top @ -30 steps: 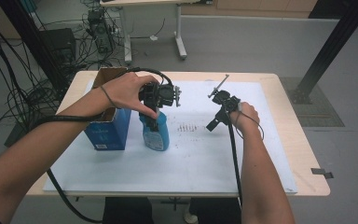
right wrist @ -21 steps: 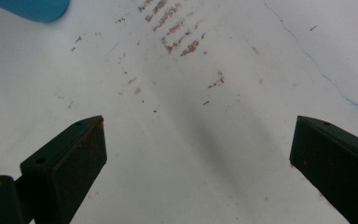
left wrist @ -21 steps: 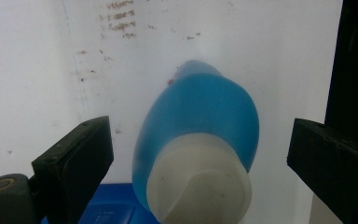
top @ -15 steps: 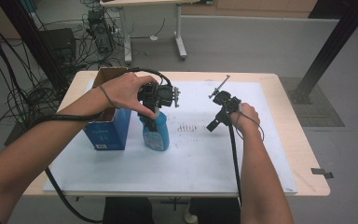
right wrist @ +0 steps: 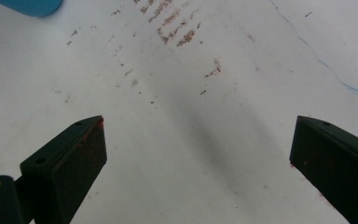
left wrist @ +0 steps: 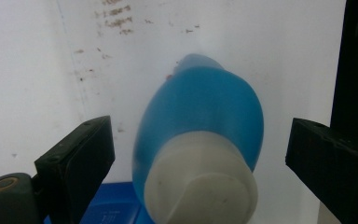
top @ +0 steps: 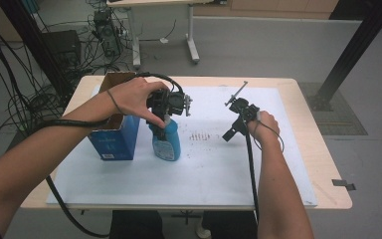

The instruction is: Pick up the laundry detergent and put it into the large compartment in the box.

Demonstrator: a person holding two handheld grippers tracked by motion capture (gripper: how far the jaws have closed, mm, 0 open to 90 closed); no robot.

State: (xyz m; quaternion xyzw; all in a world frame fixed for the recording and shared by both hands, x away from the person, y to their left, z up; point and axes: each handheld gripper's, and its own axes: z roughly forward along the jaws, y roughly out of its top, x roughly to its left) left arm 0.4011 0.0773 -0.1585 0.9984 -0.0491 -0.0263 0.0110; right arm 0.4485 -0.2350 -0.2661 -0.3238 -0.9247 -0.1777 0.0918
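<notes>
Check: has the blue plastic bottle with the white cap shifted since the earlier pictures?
No. The blue plastic bottle stands at the same spot beside the blue cardboard box.

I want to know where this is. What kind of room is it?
Probably a lab or workshop: black cables hang in tangles at the left, a pale wooden table carries a white sheet, and the floor is bare grey.

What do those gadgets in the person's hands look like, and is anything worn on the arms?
Both grippers, left and right, are black, each with two blocky black jaws. A thick black cable trails from the left one, a thinner cable from the right. The forearms are bare; a thin band circles the left wrist.
</notes>
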